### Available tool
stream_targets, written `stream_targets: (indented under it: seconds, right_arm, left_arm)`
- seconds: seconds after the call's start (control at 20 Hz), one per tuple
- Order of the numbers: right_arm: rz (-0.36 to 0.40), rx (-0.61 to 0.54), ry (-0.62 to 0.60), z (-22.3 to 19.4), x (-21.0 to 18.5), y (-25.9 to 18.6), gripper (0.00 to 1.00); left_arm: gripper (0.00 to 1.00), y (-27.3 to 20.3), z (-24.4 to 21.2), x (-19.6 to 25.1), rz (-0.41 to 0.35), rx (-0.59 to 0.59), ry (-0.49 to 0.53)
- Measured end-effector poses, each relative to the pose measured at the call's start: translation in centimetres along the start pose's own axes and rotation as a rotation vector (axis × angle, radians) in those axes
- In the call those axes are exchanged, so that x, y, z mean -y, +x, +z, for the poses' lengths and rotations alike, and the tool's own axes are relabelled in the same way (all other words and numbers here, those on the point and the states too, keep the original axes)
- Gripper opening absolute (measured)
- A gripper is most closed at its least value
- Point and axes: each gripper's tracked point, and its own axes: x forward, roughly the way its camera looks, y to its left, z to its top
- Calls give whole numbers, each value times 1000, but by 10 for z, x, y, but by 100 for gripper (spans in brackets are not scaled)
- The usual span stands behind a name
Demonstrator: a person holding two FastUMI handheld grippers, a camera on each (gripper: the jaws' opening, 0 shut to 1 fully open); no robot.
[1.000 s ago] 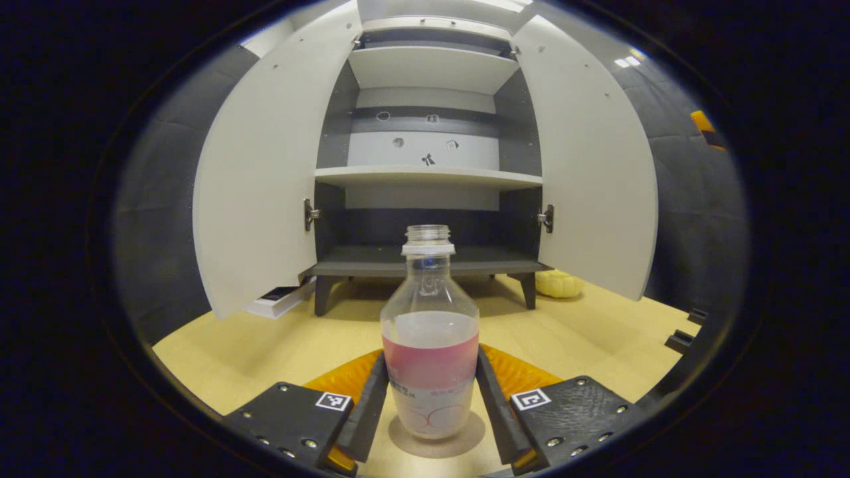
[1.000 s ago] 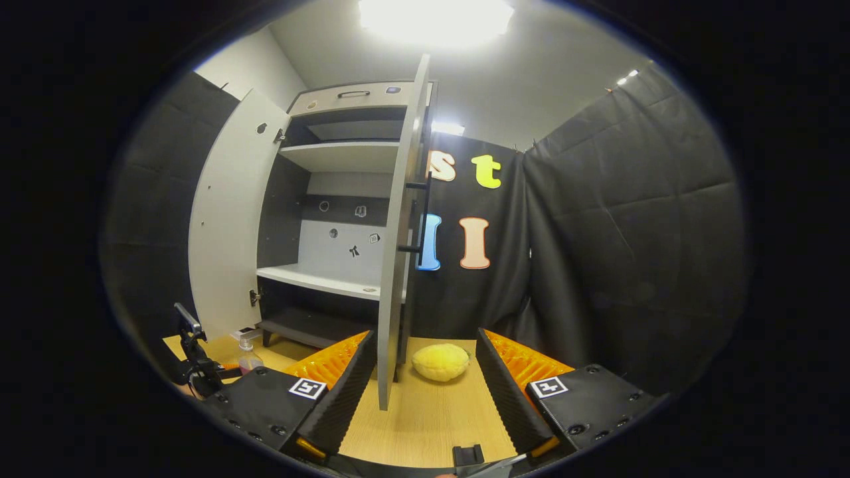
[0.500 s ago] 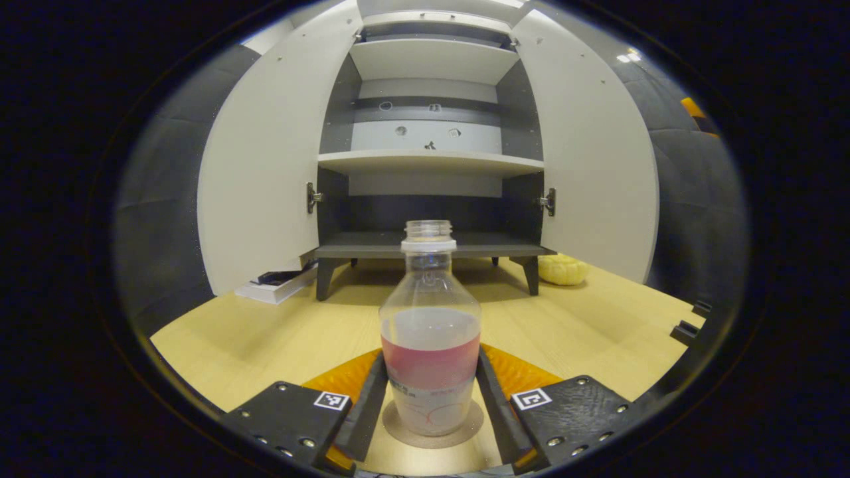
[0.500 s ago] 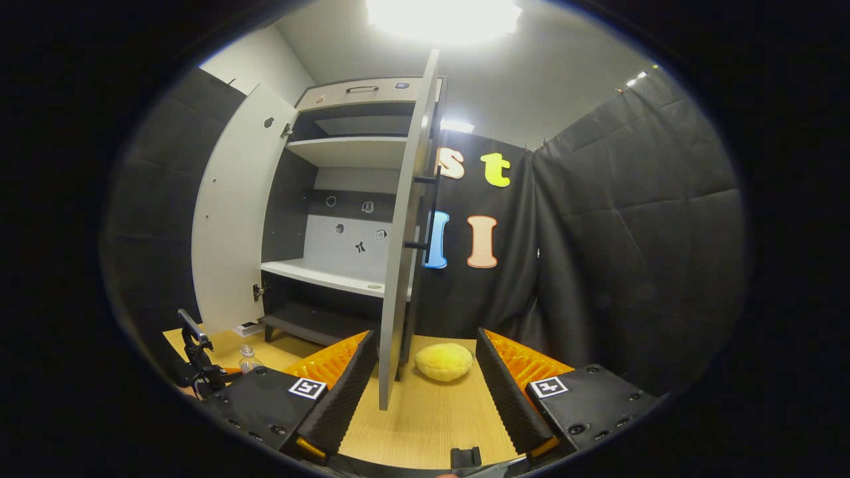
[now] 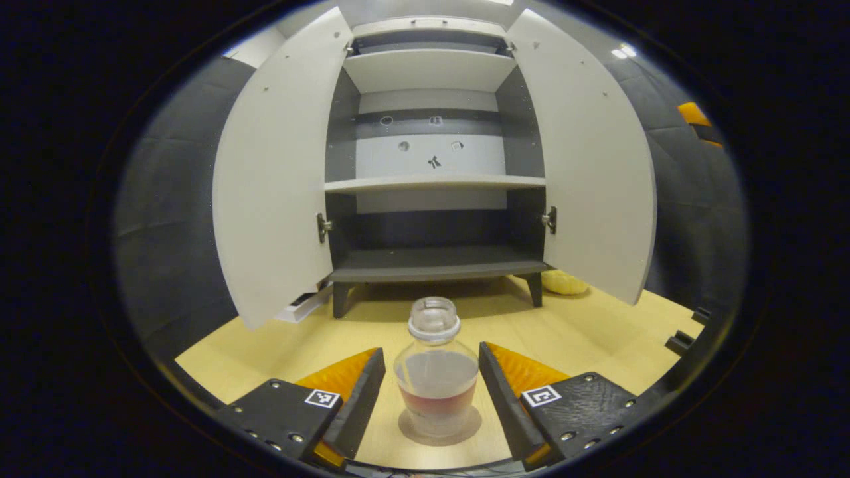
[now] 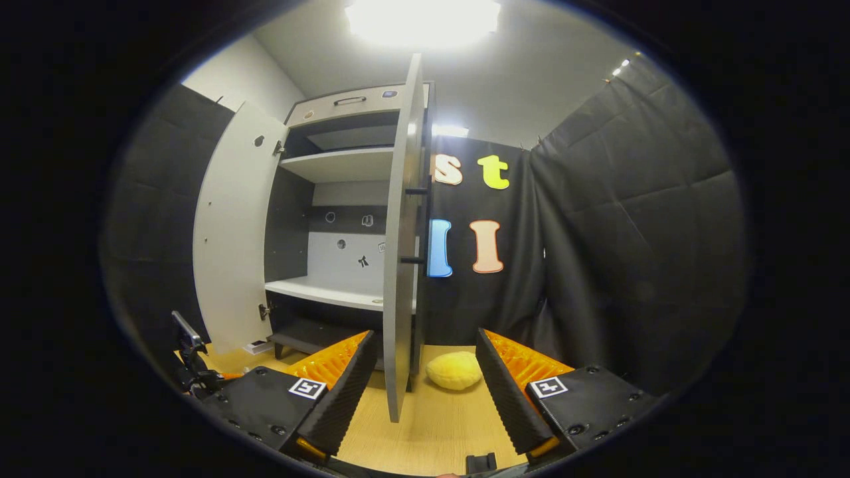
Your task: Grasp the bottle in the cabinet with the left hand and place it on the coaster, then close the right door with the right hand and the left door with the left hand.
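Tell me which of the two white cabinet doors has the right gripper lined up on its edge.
The right white cabinet door, the one bearing a black bar handle; its free edge stands between the open right gripper's fingers, untouched.

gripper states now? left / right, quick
Left gripper: open, fingers clear of the bottle, which stands on the coaster.
Right gripper: open, holding nothing, the right door edge between its fingers.

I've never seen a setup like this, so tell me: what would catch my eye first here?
Likely the tall cabinet straight ahead, both doors swung wide and its shelves bare. Next, the clear bottle with pinkish liquid, standing uncapped on a round coaster between the open left gripper's fingers. In the right gripper view, a yellow puffy lump lies on the table by the right door.
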Motion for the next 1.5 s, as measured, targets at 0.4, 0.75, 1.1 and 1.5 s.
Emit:
stream_targets:
  seconds: [0.4, 0.75, 1.1, 1.5]
  right_arm:
    - [-101, 46, 50, 28, 41, 37, 95]
    - [-267, 60, 75, 63, 73, 85, 95]
    - [-351, 54, 17, 80, 53, 110, 92]
    - [-394, 63, -8, 84, 35, 108, 91]
  left_arm:
    - [83, -49, 109, -33, 92, 104, 4]
    - [83, -74, 178, -120, 227, 217, 3]
    - [83, -94, 195, -218, 349, 257, -14]
    - [90, -87, 184, -288, 391, 256, -35]
